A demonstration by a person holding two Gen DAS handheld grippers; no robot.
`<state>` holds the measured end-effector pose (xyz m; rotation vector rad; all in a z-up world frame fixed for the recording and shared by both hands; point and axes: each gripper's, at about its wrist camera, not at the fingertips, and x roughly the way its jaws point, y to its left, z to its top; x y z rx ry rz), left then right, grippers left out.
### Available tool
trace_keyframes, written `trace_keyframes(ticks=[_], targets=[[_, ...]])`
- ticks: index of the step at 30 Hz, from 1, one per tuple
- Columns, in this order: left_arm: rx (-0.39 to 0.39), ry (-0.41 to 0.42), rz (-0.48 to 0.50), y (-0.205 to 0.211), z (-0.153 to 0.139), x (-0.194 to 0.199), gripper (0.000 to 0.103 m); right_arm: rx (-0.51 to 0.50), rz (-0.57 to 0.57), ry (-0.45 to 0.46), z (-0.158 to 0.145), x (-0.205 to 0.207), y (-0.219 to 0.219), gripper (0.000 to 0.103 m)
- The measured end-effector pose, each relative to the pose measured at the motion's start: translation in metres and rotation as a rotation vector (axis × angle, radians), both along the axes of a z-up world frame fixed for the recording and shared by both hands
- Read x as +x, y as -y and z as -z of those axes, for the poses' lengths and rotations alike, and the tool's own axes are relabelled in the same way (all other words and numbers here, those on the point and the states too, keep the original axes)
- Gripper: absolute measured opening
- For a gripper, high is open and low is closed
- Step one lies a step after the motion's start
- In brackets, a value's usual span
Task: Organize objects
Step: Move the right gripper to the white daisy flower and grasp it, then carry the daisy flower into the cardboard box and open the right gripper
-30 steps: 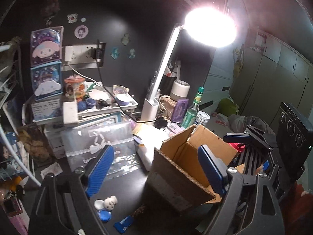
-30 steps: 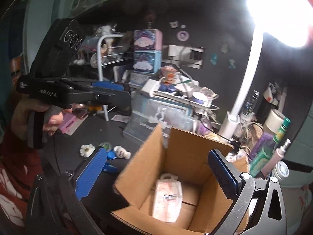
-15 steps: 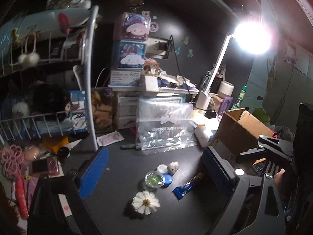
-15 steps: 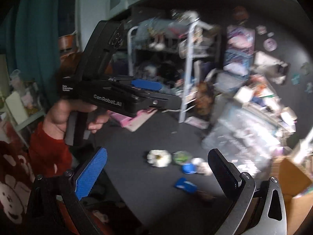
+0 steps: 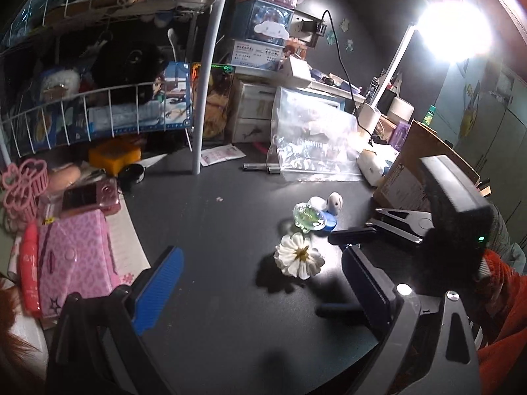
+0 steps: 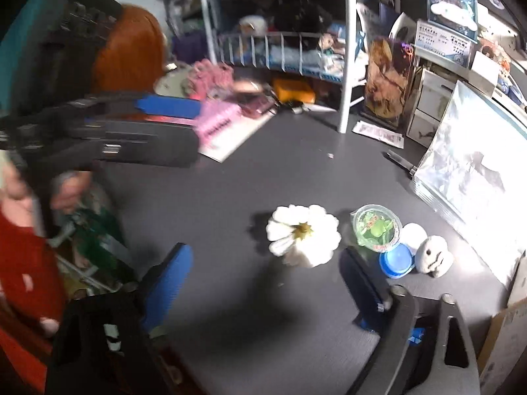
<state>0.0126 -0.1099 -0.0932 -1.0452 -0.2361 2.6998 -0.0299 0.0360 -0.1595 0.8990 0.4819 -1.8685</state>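
- The dark desk (image 5: pixel 210 230) carries everything, lit hard from a lamp (image 5: pixel 454 29) at the far right; a white wire rack (image 5: pixel 98 105) crowds its far left corner.
- A cardboard box (image 5: pixel 415 164) stands at the desk's right edge, the likely place for loose things, though that is a guess.
- A clear zip bag (image 5: pixel 313 141) leans behind the loose cluster, well apart from both grippers.
- The left gripper (image 5: pixel 263 283) hovers over the desk with its jaws spread wide and nothing between them.
- The right gripper (image 6: pixel 266 279) is equally wide open and empty; in the left wrist view it reaches in from the right, low to the surface.
- The white flower (image 6: pixel 303 233) lies flat on the desk, roughly round with no clear long axis. It sits straight ahead of the right gripper, between the lines of its two fingers and just beyond their tips; the right looks nearer and better lined up than the left.
- Just right of the flower cluster a clear green-filled tub (image 6: pixel 377 228), a blue cap (image 6: pixel 395 265), a white cap (image 6: pixel 413 235) and a small white figurine (image 6: pixel 433 256), all touching or nearly so.
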Motion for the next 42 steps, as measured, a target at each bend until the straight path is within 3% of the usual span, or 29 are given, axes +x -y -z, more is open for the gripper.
trace_keyframes(ticks=[6, 11, 15, 18, 24, 28, 31, 35, 42], targets=[[0.015, 0.009, -0.011, 0.007, 0.005, 0.003, 0.096, 0.063, 0.022, -0.018, 0.02, -0.015, 0.02, 0.066], [0.027, 0.018, -0.019, 0.009, 0.006, 0.001, 0.096, 0.077, 0.027, -0.013, 0.026, -0.022, 0.024, 0.043], [0.023, 0.018, -0.013, 0.006, 0.004, 0.0, 0.096, 0.075, 0.039, -0.01, 0.028, -0.026, 0.023, 0.038], [0.027, 0.018, -0.004, 0.004, 0.002, -0.001, 0.096, 0.067, 0.036, -0.003, 0.029, -0.028, 0.022, 0.023], [0.041, 0.039, 0.042, -0.007, 0.002, -0.009, 0.096, 0.036, 0.025, 0.001, 0.019, -0.024, 0.017, 0.022], [0.122, 0.056, 0.135, -0.022, -0.004, -0.016, 0.095, 0.002, 0.003, -0.01, 0.0, -0.015, 0.01, 0.022], [0.115, 0.053, 0.198, -0.038, -0.016, -0.02, 0.079, -0.044, -0.018, -0.018, -0.023, -0.008, 0.002, 0.021], [0.066, 0.03, 0.237, -0.059, -0.034, -0.021, 0.049, -0.082, -0.037, -0.072, -0.055, 0.005, -0.008, 0.021], [0.02, -0.036, 0.289, -0.086, -0.069, -0.019, 0.036, -0.104, -0.012, -0.152, -0.093, 0.011, -0.032, 0.021]])
